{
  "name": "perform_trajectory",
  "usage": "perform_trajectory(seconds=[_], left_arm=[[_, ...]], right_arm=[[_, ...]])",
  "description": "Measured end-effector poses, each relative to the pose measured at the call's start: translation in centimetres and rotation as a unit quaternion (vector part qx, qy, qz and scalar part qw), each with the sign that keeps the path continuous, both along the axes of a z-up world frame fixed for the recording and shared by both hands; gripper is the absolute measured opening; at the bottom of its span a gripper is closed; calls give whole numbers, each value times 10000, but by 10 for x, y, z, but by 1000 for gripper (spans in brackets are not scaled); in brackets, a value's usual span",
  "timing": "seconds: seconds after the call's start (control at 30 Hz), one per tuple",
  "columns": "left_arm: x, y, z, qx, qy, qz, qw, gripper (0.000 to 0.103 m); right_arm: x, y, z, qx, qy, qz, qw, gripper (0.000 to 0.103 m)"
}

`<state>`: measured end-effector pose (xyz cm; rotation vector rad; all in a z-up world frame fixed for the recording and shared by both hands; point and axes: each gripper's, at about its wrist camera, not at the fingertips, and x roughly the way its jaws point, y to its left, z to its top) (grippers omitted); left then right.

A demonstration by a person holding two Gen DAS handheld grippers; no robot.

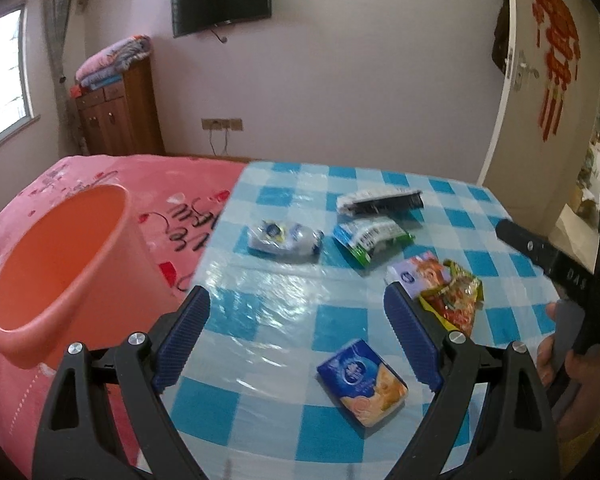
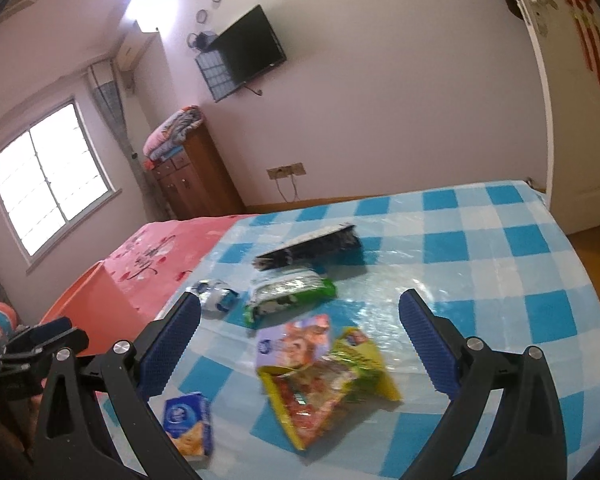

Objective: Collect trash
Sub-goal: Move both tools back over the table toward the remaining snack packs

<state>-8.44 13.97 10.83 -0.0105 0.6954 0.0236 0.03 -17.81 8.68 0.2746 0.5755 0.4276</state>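
Six pieces of trash lie on the checked table (image 1: 260, 300), namely a crushed bottle (image 1: 286, 237), a black-and-white wrapper (image 1: 380, 202), a green pouch (image 1: 370, 237), a purple pack (image 1: 414, 276), a yellow snack bag (image 1: 454, 300) and a blue packet (image 1: 364, 382), and the orange bin (image 1: 68, 264) at the left looks empty, so I judge that the collecting has yet to begin. Both the left tongs (image 1: 296, 338) and the right tongs (image 2: 300, 344) are spread wide and pinch nothing. The blue packet lies just below the left tongs' open gap, while the yellow snack bag and purple pack lie between the right tongs' fingers, untouched.
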Motion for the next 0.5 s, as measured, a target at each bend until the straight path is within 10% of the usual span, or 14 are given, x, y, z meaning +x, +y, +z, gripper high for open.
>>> perform_trajectory(seconds=[0.5], left_arm=[[19,-22,-68,-657,1230,84,9902,89]], right_arm=[[23,-22,-30,-84,720,169,9972,98]])
